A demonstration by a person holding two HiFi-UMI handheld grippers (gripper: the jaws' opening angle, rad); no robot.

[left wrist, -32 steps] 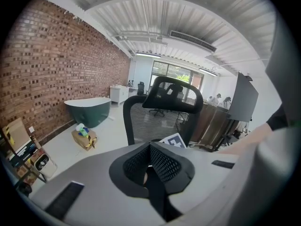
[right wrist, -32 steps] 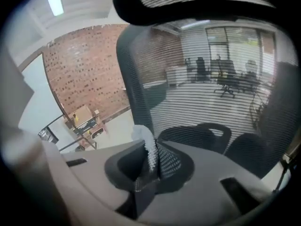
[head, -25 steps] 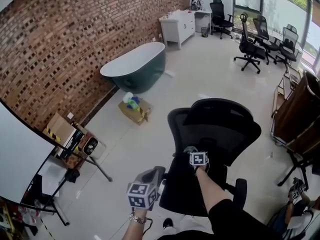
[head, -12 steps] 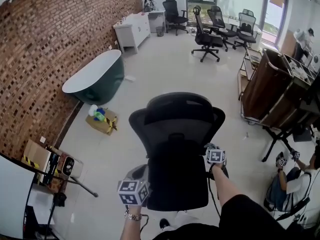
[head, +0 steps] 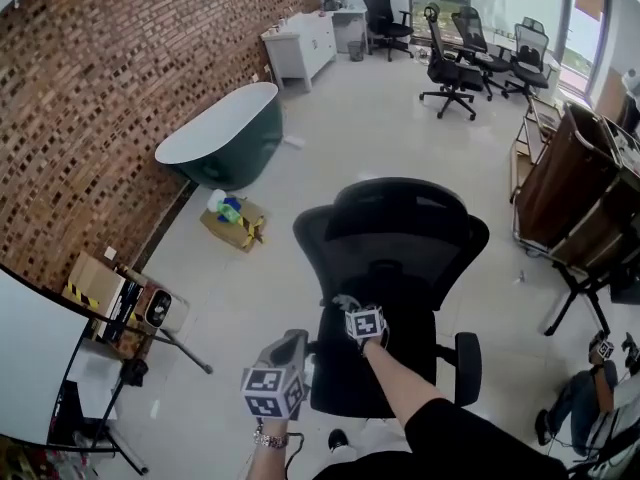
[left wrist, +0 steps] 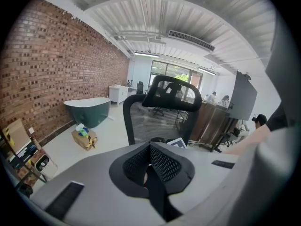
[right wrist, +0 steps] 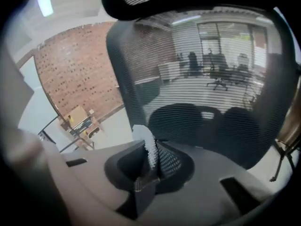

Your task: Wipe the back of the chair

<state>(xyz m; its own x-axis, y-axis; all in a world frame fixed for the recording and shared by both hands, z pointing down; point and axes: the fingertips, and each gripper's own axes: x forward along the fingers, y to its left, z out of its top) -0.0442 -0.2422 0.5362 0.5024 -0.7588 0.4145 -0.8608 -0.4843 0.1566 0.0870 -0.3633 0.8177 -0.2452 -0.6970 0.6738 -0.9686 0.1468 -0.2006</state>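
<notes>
Two jaws of the right gripper (right wrist: 150, 163) (head: 347, 306) are clamped on a strip of white cloth (right wrist: 149, 147), whose free end sticks up in front of the black mesh back of the office chair (right wrist: 211, 79) (head: 400, 230); whether the cloth actually touches the mesh cannot be told. From the head view, that gripper sits low on the backrest, just left of its central spine. The left gripper (left wrist: 150, 163) (head: 298, 340) has its jaws closed together with nothing between them and is held off the chair's lower left side, pointing at the backrest (left wrist: 155, 119). Half a second earlier the right gripper was at the backrest's right edge; it has since crossed to the middle, while the left gripper has barely shifted. Beyond the chair, a green bathtub (head: 215, 133) stands along the brick wall (head: 110, 98), with a cardboard box (head: 235, 225) near it.
</notes>
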